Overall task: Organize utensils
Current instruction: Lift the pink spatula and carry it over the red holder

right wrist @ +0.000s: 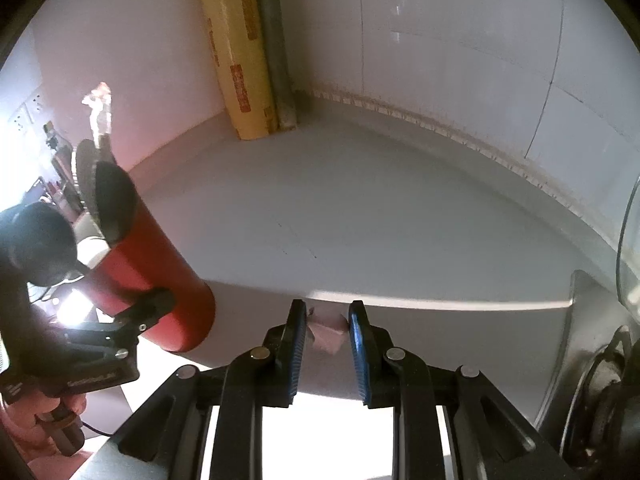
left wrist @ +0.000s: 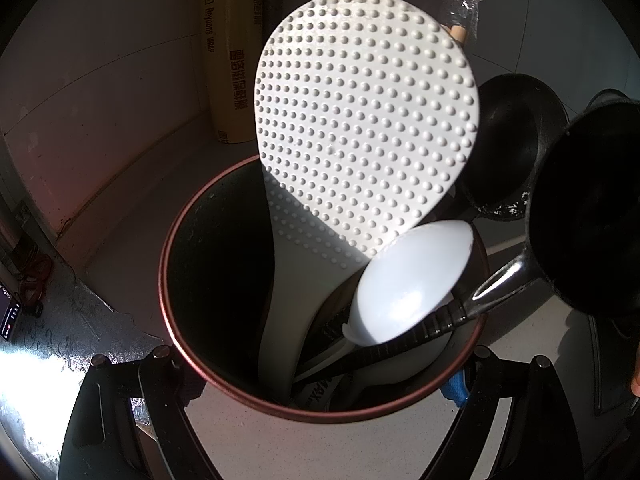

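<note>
- Here, a pale grey table (right wrist: 400, 216) is running into a corner of white tiled walls (right wrist: 460, 32), with a strip of hard sunlight crossing its near edge.
- A yellow cling-wrap box (right wrist: 240, 60) is standing upright in that corner, leaning against a grey pipe (right wrist: 276, 40).
- The left hand-held gripper (right wrist: 156, 300) is clamping the red utensil holder (right wrist: 160, 276) by its wall, its fingers pressing on either side of the cylinder near the base; a hand (right wrist: 52, 420) is gripping its handle.
- The holder is sitting tilted in the right wrist view, its open mouth pointing up and to the left.
- Inside the holder, a white dimpled rice paddle (left wrist: 360, 120) is standing tallest, with a white soup spoon (left wrist: 408, 284) and two black ladles (left wrist: 592, 208) leaning beside it.
- A plastic-wrapped pair of chopsticks (left wrist: 460, 8) is poking up behind the paddle.
- The right hand-held gripper (right wrist: 328, 332) is hovering over the table edge, its blue-padded jaws standing slightly apart and holding nothing.
- A phone (left wrist: 8, 316) is glowing at the far left.
</note>
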Action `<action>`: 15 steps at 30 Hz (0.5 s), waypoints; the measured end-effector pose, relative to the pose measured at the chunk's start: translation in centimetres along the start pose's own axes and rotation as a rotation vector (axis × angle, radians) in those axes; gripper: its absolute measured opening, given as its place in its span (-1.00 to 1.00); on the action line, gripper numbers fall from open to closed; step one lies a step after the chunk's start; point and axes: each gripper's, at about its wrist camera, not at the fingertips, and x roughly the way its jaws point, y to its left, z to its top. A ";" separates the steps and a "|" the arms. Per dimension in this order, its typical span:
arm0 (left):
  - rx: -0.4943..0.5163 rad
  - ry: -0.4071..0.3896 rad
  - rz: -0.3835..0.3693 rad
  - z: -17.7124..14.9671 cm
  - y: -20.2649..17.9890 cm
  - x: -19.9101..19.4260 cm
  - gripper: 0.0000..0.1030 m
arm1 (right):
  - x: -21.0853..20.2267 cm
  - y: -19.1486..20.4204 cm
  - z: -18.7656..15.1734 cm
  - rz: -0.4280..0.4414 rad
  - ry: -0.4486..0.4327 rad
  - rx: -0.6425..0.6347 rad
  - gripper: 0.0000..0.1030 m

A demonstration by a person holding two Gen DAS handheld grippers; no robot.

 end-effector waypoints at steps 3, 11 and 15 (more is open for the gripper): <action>0.001 0.000 -0.001 0.0 0.0 0.0 0.75 | -0.5 0.0 0.3 0.000 -0.007 -0.001 -0.55; 0.000 0.000 -0.001 0.0 0.0 0.0 0.75 | -2.3 0.3 1.5 0.021 -0.046 -0.010 -0.55; 0.000 -0.001 -0.001 0.0 0.0 0.0 0.75 | -4.5 0.6 2.8 0.035 -0.103 -0.032 -0.55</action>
